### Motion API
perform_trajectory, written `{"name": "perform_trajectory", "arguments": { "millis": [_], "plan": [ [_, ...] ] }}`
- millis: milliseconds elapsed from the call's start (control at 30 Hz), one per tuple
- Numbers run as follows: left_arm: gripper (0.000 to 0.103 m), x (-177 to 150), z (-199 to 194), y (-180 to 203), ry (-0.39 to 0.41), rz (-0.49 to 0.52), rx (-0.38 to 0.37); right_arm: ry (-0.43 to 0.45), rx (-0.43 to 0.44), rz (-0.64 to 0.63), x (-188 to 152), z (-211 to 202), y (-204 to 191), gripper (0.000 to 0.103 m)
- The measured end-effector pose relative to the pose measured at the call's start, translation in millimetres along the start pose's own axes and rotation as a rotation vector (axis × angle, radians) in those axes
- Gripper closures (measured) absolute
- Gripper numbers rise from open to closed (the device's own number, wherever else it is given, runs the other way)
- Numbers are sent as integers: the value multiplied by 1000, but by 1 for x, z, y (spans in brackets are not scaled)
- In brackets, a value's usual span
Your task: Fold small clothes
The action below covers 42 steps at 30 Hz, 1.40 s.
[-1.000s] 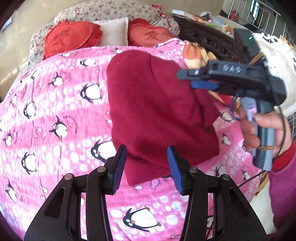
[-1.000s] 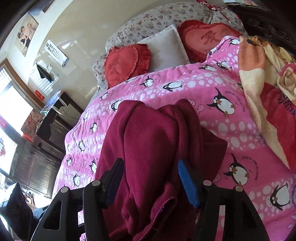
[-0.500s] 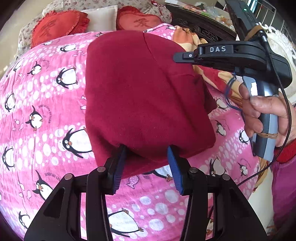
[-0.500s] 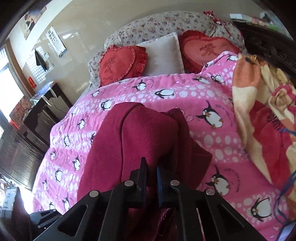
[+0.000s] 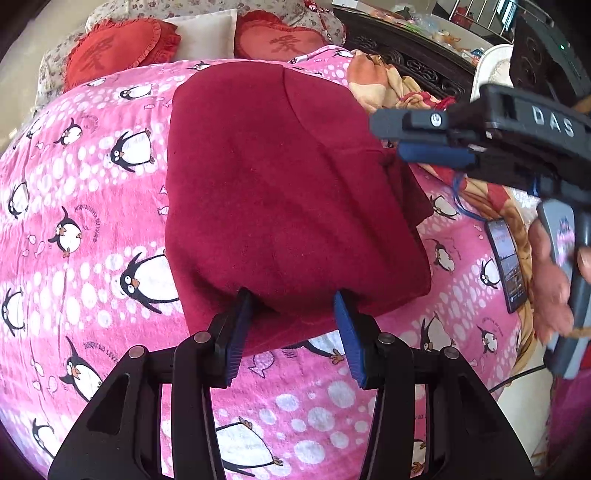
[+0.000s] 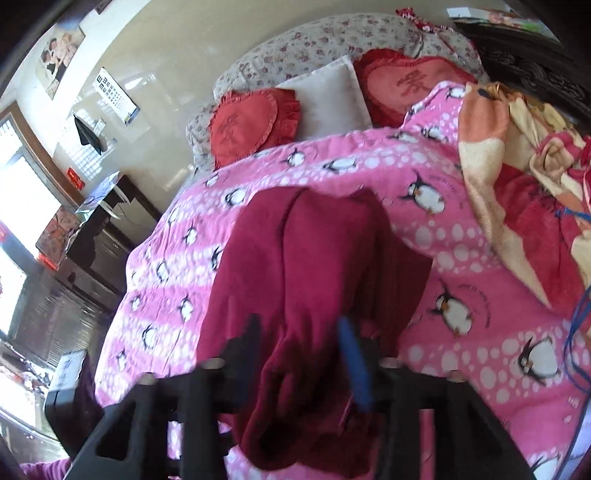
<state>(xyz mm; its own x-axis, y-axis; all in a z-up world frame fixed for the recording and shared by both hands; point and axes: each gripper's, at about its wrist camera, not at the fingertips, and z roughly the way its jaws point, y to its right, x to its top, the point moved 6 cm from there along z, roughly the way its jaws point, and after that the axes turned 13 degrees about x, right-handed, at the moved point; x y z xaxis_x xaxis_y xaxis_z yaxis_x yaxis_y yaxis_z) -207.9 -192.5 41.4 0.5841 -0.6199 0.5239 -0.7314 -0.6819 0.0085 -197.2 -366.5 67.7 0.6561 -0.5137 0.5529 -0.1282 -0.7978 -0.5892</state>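
Note:
A dark red garment (image 5: 280, 192) lies folded on the pink penguin blanket (image 5: 74, 184). In the left wrist view my left gripper (image 5: 293, 328) is open and straddles the garment's near edge; the cloth lies between its blue pads (image 5: 236, 332) without being pinched. My right gripper (image 5: 388, 138) hovers at the garment's right side, held by a person's hand (image 5: 550, 266). In the blurred right wrist view the right gripper (image 6: 301, 350) has its jaws opening, with a bunched fold of the garment (image 6: 314, 266) between them, and no pad presses on it.
Two red heart cushions (image 5: 118, 51) and a white pillow (image 5: 207, 33) lie at the bed's head. An orange and red blanket (image 6: 517, 177) is heaped on the right. A phone (image 5: 506, 262) lies near the right edge. Dark carved furniture (image 5: 406, 62) stands behind.
The left gripper sank to the garment's near edge, which now sits between its jaws. The right gripper shut on the garment's fold, then opened again and drew back to the right.

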Motion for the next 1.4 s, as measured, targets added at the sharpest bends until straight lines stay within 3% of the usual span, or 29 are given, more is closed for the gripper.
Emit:
{"name": "perform_trajectory", "arguments": {
  "millis": [167,233,300,367,433,567,767,867,1033,1233,1400],
  "plan": [
    [58,0,0,0,-1,-4,11,-20,30,75,-21,19,10,53],
    [58,0,-2,1,3,-4,21,-24,33,79,-24,28,13,74],
    [58,-1,-8,1,6,2,29,6,32,88,-24,20,15,82],
    [58,-2,-18,-2,27,6,44,38,27,55,-21,3,8,83],
    [58,-1,-22,-6,39,3,61,50,-34,8,-23,-8,5,83],
    [58,3,-21,-13,41,-28,89,-9,-131,34,-41,13,33,84],
    [58,6,-17,-23,29,-49,116,7,-96,67,-45,4,31,82],
    [58,10,-16,-26,36,-56,122,26,-94,80,-39,-11,26,67],
    [58,20,-11,-31,33,-72,128,116,-53,9,-22,-32,-6,60],
    [58,41,-8,-40,57,-112,140,106,-39,-101,-1,-7,-24,60],
    [53,46,11,-39,22,-110,120,27,-129,-62,-10,19,9,78]
  ]
}}
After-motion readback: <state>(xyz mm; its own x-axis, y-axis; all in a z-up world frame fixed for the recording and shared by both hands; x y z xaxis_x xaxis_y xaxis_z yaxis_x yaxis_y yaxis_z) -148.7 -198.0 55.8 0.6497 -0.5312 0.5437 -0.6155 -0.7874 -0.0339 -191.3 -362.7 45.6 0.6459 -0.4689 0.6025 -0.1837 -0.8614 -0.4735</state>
